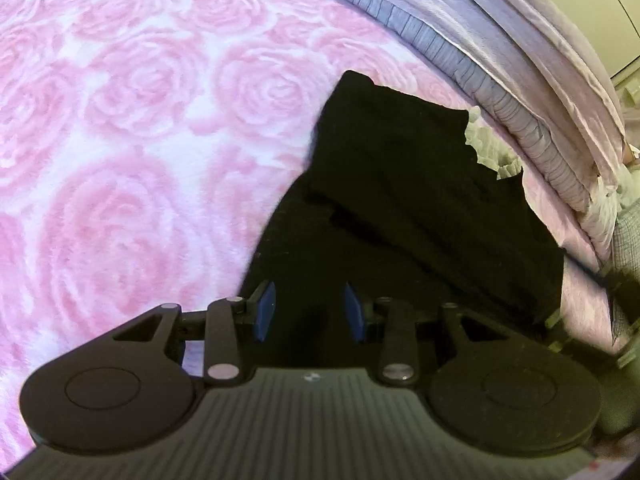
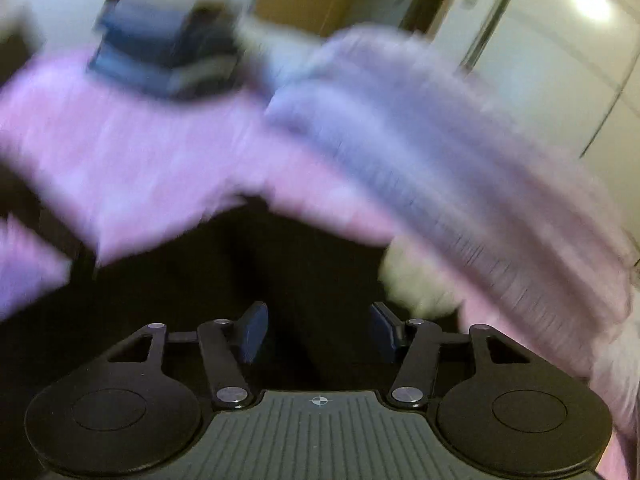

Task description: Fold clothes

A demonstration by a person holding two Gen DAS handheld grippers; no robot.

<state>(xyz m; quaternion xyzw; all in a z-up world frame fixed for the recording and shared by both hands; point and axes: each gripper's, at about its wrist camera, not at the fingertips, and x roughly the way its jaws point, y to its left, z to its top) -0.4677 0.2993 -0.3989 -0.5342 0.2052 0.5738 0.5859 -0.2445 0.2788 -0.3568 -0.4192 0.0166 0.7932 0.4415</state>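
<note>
On the pink rose blanket (image 1: 120, 160), black garment (image 1: 400, 200) beyond both grippers' spread, empty jaws

No legible text, labels, brand names, numbers or signs appear in either wrist view. The right wrist view is motion-blurred, so small markings cannot be resolved there.
</note>
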